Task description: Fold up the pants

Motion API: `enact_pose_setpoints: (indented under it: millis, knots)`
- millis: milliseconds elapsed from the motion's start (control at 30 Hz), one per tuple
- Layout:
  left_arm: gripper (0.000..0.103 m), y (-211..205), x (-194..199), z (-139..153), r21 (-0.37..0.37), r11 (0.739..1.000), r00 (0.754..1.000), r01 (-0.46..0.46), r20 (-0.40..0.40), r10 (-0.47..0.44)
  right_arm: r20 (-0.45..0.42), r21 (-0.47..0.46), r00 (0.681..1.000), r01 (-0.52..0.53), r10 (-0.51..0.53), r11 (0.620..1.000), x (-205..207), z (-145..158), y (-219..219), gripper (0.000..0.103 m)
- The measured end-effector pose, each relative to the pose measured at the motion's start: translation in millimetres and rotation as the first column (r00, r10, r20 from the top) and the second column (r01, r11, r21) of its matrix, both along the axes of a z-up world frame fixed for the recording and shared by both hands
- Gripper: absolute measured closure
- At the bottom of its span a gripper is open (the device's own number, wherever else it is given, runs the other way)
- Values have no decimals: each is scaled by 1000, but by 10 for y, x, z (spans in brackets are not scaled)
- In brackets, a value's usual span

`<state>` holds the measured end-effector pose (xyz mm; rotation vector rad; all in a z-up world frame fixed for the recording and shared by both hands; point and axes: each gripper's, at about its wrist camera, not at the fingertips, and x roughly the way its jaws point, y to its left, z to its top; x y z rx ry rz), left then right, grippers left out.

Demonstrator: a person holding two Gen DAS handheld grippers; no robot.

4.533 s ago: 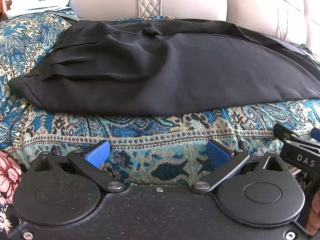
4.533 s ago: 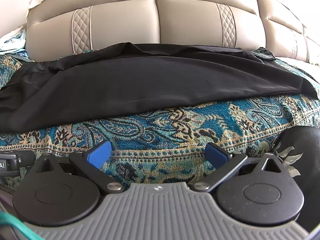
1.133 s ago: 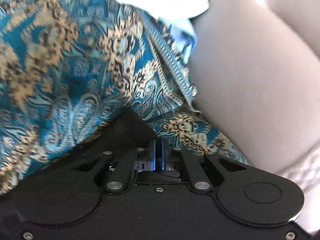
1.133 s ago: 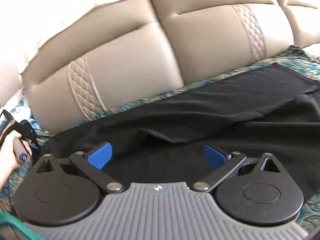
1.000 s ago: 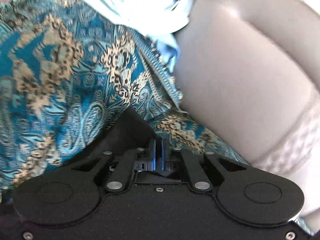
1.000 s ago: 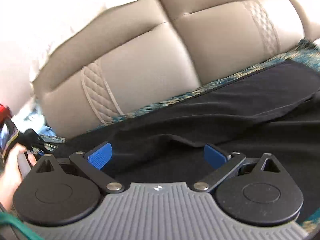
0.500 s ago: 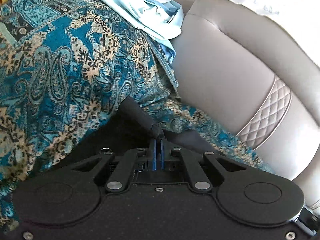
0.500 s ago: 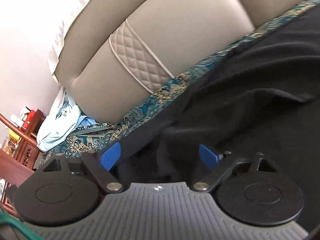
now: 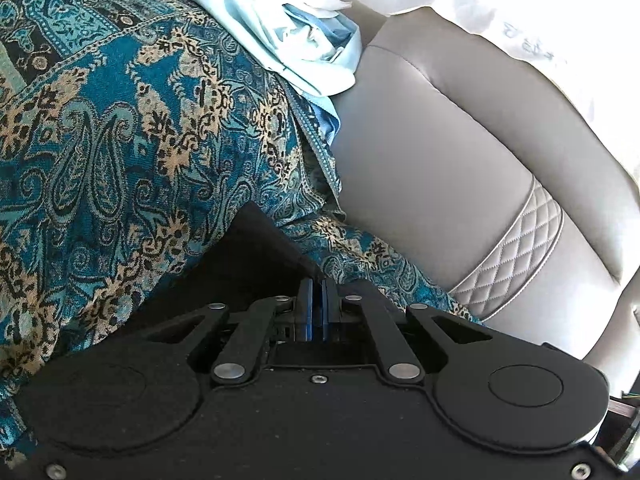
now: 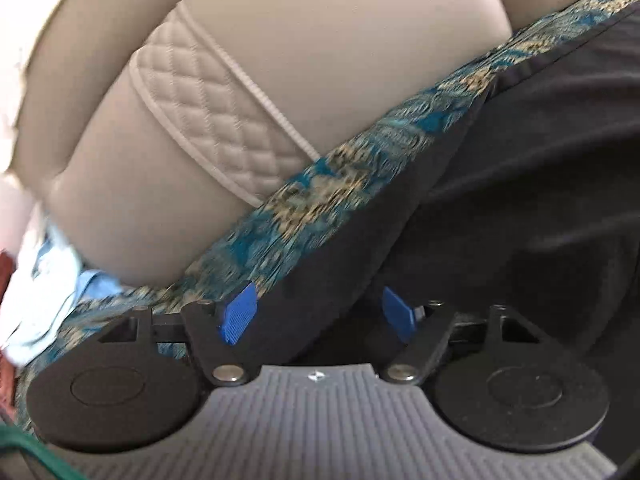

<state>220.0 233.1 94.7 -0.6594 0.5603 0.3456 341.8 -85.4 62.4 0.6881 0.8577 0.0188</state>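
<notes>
Item: black pants [image 10: 520,168], spread on paisley throw [image 9: 120,140] over beige sofa [image 9: 440,160].
Left tool [image 9: 316,308]: pads pressed together, pinching corner of pants [image 9: 256,248], apparently at one end of garment.
Right tool [image 10: 316,312]: spread, jaws just closing; pants edge lying between blue pads, not yet clamped.
Adjacent: light-blue cloth [image 9: 296,40] heaped at sofa corner, apart from pants.
Status: early. One corner secured, second grasp pending. No cross fold visible; carrying end across and flattening judged outstanding.
</notes>
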Motion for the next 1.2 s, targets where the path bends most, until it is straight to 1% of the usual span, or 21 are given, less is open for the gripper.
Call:
enact_pose_setpoints:
  millis: [67, 133, 167, 200, 267, 333, 400, 500, 533, 600, 667, 767, 800, 833, 900, 933, 967, 1000, 1067, 1133, 1200]
  knots:
    - [99, 34, 8, -2, -16, 1000, 1000, -5, -1, 5, -10, -21, 1000, 29, -29, 999, 99, -42, -17, 25]
    - [99, 62, 21, -1, -29, 1000, 1000, -6, -3, 6, 2, -33, 999, 54, -54, 998, 216, -83, -29, 29]
    - [99, 68, 26, -2, -32, 999, 1000, -7, -3, 7, 5, -31, 998, 62, -62, 998, 268, -93, -39, 42]
    - [99, 70, 32, -1, -35, 999, 1000, -7, -2, 6, 2, -37, 998, 68, -67, 997, 322, -93, -41, 63]
    - [99, 69, 39, 2, -35, 999, 1000, -3, 0, 3, -31, -76, 996, 82, -84, 994, 406, -83, -48, 94]
    - [99, 68, 39, 10, -29, 1000, 1000, -6, 4, 6, -17, -73, 995, 94, -96, 993, 358, -40, -80, 96]
    - [99, 71, 27, 22, -18, 1000, 1000, -11, 7, 11, 54, -99, 995, 84, -79, 991, 186, 69, -85, 99]
    - [99, 92, -47, 46, -4, 1000, 1000, -16, 24, 16, 179, -204, 983, 70, -33, 976, -227, 287, -23, 99]
    - [101, 98, -88, 62, 6, 1000, 999, -19, 30, 19, 218, -226, 976, 73, -23, 971, -422, 345, -15, 99]
    - [102, 95, -217, 119, 60, 998, 998, -33, 53, 30, 276, -244, 961, 76, -6, 967, -822, 412, -26, 99]
    - [102, 93, -362, 169, 104, 994, 997, -39, 72, 31, 305, -257, 952, 76, 6, 963, -1154, 409, -33, 99]
    - [101, 107, -598, 178, 108, 994, 997, 2, 79, -11, 317, -282, 948, 74, 20, 957, -1613, 288, -30, 99]
    - [99, 99, -667, 171, 110, 993, 996, 31, 81, -40, 315, -287, 949, 69, 26, 956, -1741, 234, -32, 99]
    - [93, 86, -732, 151, 118, 990, 994, 71, 79, -81, 311, -287, 950, 66, 28, 956, -1881, 162, -32, 99]
    - [71, 68, -844, 63, 114, 986, 989, 122, 71, -131, 291, -291, 956, 50, 38, 955, -2061, 87, -21, 99]
    - [52, 56, -888, 8, 105, 987, 990, 122, 64, -129, 280, -293, 959, 47, 39, 955, -2134, 42, -24, 99]
    - [43, 60, -919, -59, 94, 989, 992, 111, 57, -116, 272, -292, 962, 45, 38, 955, -2191, 8, -34, 99]
    - [43, 62, -921, -136, 79, 993, 995, 92, 32, -95, 263, -291, 964, 42, 37, 956, -2232, -23, -41, 99]
    - [43, 107, -860, -299, 2, 999, 997, 52, -58, -51, 252, -291, 967, 41, 35, 956, -2284, -54, -54, 98]
    - [44, 142, -813, -423, -76, 997, 994, 30, -101, -38, 253, -287, 967, 40, 36, 957, -2318, -50, -61, 98]
    - [44, 120, -776, -467, -97, 995, 993, 23, -113, -34, 265, -294, 963, 42, 39, 955, -2370, -18, -71, 98]
